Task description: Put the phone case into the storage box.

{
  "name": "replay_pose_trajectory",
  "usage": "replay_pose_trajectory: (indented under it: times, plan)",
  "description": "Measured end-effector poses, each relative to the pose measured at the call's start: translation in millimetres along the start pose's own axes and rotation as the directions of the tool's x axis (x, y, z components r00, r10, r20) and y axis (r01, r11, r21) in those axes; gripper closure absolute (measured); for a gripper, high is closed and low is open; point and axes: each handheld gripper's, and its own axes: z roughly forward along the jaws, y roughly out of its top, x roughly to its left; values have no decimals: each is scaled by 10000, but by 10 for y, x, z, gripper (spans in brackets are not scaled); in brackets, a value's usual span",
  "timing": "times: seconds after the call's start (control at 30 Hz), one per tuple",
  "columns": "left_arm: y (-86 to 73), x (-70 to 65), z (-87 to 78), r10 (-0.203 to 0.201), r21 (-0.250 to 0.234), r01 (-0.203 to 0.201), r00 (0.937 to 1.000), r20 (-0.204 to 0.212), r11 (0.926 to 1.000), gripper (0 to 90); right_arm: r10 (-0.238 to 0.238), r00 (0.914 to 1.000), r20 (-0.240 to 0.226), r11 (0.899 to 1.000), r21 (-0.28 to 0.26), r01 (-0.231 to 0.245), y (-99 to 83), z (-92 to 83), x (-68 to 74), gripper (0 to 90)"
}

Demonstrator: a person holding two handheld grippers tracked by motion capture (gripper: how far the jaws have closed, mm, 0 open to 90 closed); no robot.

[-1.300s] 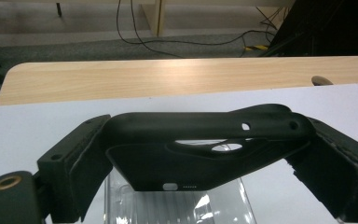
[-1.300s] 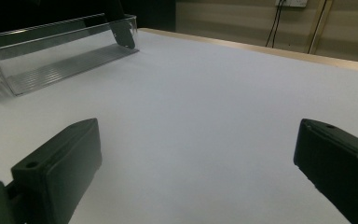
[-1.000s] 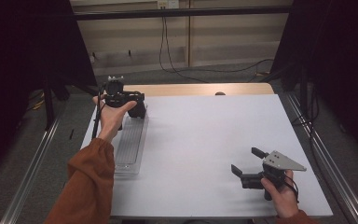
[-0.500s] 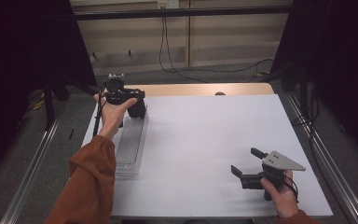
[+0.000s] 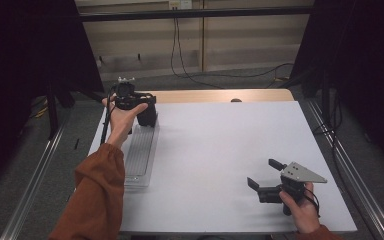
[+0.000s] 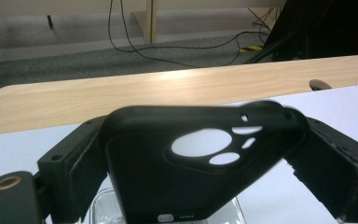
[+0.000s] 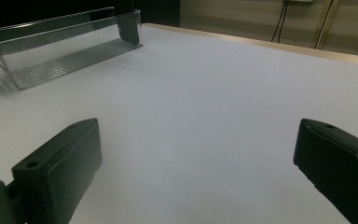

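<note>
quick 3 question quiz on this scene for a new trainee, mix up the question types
1. True or false: the right gripper is shut on a phone case.
2. What does the left gripper hold between its jaws?
A. a clear tray
B. a black phone case
C. a cable
3. Fill in: the clear plastic tray lies along the ______ side of the white table, as seen in the high view.

Key:
1. False. Its jaws stand wide apart over bare table with nothing between them.
2. B. The black phone case sits tilted between the jaws, its camera cutout showing, above the tray's far end.
3. left
</note>
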Motion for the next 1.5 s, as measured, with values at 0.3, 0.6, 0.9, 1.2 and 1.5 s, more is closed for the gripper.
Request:
replay_pose_trajectory:
  times: [0.3, 0.6, 0.9, 1.2, 1.5]
  plan:
    - [-7, 8, 43, 104, -117, -104, 9999, 12, 9999, 73, 10, 10000, 8, 10000, -11, -10, -5, 0, -5, 4]
    - [-18, 17, 73, 225, -204, -225, 9997, 29, 9995, 56, 27, 10000, -8, 10000, 38, -27, -12, 5, -2, 4]
    - [-21, 32, 76, 556, -479, -551, 9984, 86, 9973, 46, 13, 10000, 24, 10000, 18, -13, -13, 0, -2, 4]
    - [-9, 51, 46, 776, -992, -771, 9970, 16, 9921, 32, 18, 9999, 124, 9999, -139, -16, 2, -23, -6, 3]
    - [-22, 102, 4, 678, -1154, -641, 9973, 286, 9912, 52, 18, 9997, 229, 9998, -207, -14, 4, -26, -8, 3]
